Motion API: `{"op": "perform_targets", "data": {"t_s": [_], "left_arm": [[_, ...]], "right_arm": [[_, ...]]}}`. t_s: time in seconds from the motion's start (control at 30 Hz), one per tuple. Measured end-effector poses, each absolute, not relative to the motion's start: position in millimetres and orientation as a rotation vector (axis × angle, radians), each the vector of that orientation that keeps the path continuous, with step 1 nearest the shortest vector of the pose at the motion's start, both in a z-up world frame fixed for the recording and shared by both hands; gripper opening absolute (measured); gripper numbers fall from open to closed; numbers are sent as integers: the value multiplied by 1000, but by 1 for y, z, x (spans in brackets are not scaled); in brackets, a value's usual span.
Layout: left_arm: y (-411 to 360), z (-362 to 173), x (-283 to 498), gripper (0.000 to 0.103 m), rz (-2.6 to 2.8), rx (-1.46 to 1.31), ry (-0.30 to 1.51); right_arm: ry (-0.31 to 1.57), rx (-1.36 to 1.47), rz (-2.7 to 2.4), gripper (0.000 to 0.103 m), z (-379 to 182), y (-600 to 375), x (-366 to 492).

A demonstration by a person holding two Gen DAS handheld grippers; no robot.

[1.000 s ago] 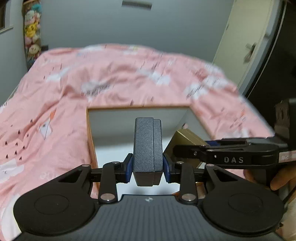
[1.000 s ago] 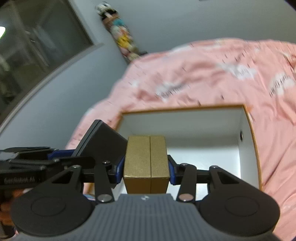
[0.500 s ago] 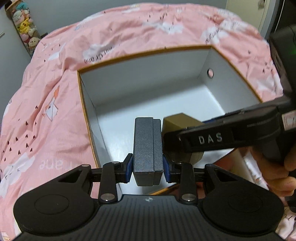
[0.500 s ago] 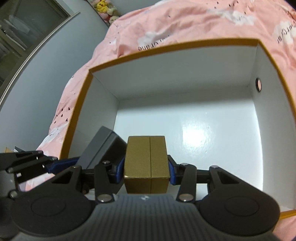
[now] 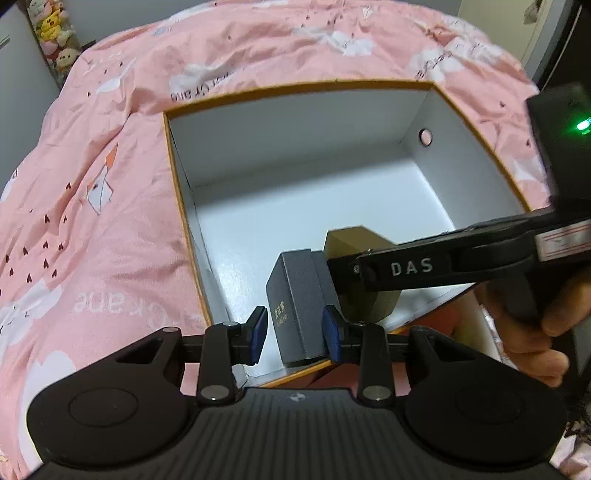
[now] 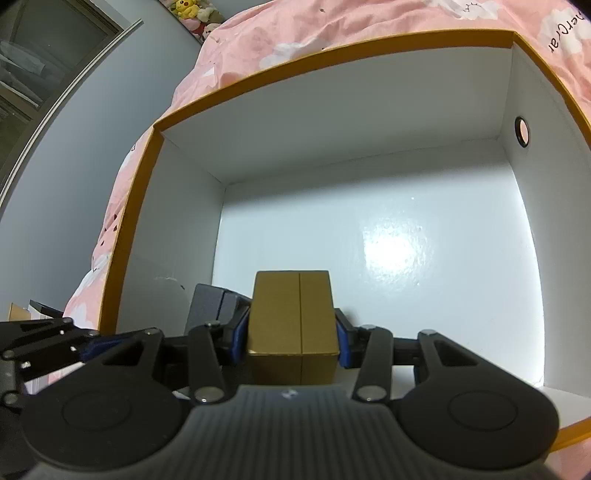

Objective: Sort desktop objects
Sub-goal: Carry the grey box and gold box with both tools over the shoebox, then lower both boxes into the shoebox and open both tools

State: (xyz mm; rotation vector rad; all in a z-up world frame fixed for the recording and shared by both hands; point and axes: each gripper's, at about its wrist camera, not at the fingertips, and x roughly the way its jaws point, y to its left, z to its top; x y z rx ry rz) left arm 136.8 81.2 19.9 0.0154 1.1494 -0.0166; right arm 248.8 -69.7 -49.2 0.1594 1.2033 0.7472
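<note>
A grey box [image 5: 299, 295] stands tilted on the floor of the white box with an orange rim [image 5: 295, 85], leaning toward the gold box [image 5: 351, 240]. My left gripper [image 5: 294, 328] is open around the grey box's near end. Its left pad stands off with a gap, and its right pad is at the box's edge. My right gripper [image 6: 291, 332] is shut on the gold box [image 6: 291, 310], low inside the white box [image 6: 332, 48]. In the right wrist view the grey box [image 6: 210, 306] shows just left of the gold one.
The white box sits on a pink patterned duvet [image 5: 92, 221]. Its right wall has a round hole [image 5: 424, 136]. A person's hand [image 5: 535, 332] holds the right gripper's handle. Plush toys [image 5: 51, 29] hang at the far left, and a door stands at the far right.
Both grippers came down into the white box. The grey box, gripped straight before, has slipped out of the left pads and tipped. The gold box stays gripped.
</note>
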Motion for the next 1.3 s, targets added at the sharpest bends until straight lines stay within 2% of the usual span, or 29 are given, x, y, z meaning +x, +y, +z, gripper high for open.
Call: {"op": "perform_targets", "data": {"t_s": [0.33,0.53,0.8,1.03,1.3], "left_arm": [[120,56,115,38,55,-106,982],[139,43,116,36,13,-255,1007],[154,32,112,28,17,-340,991],[159,23,109,24,16,-370,1003],[158,22,109,24,26,-362,1003]], "right_arm": [[1145,117,778,48,-43,-52,234],[1180,110,789,50,-48,-42,226],[1218,144,824,56,-42,-50,230],[1298,204,857,56,-41,-65,237],[1332,236,922,43,-50,-52,243]]}}
